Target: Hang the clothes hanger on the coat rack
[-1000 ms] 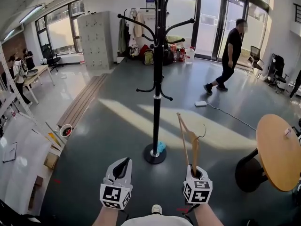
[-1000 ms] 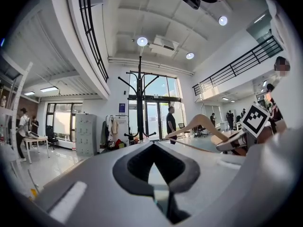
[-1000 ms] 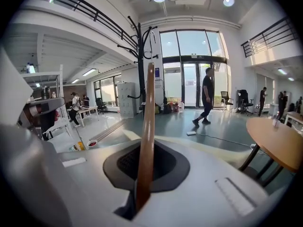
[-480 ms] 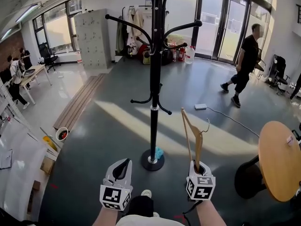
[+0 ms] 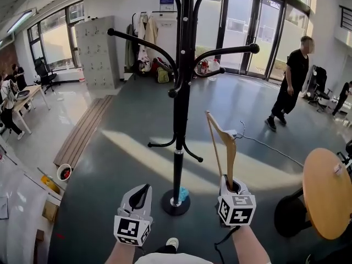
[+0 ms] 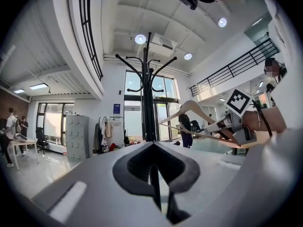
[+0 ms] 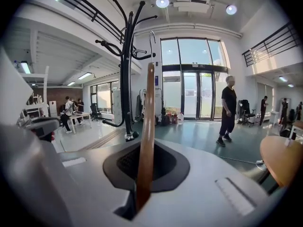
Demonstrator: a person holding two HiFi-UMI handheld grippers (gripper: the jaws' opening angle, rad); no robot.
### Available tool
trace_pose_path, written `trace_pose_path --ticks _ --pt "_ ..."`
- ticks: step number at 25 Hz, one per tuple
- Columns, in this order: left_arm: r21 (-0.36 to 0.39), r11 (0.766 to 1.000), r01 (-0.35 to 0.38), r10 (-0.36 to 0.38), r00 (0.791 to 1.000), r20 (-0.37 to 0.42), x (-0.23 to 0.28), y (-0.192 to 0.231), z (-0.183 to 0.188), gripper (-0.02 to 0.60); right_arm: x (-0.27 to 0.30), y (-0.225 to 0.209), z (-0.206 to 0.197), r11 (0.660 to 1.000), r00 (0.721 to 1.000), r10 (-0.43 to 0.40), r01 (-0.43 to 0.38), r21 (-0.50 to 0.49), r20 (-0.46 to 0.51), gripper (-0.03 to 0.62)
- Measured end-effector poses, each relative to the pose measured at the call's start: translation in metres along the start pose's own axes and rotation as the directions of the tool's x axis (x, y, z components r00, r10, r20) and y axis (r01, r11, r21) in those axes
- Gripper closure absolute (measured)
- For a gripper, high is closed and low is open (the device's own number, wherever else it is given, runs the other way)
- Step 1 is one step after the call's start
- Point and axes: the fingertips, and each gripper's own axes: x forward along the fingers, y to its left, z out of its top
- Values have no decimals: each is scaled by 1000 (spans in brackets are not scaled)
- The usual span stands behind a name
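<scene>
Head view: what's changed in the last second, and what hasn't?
The coat rack has come nearer and looms larger, its base closer to both tongs. The bystander in black has walked rightwards. The right tongs stay shut on the wooden hanger, held upright; the left tongs stay shut and empty.

The clothes hanger (image 5: 230,150) is smooth wood, the coat rack (image 5: 179,120) glossy metal.

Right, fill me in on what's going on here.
A person holds a claw in each hand. The right claw is shut on a wooden clothes hanger, held upright near the black coat rack. The hanger isn't on any hook yet. The left claw is shut and empty.
</scene>
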Motion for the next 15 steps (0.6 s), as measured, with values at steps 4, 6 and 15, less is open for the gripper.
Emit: trace_pose_path --ticks 4,6,15 --pt "2 1000 28 -28 1000 4 23 13 -1 581 29 2 47 1000 1000 13 -13 -18 26 566" --pt "2 999 34 -34 999 4 31 20 -4 581 42 5 67 999 999 35 -35 -1 35 566" --pt "1 999 35 -35 999 -12 54 49 -16 581 83 15 138 994 996 32 -24 -104 83 566"
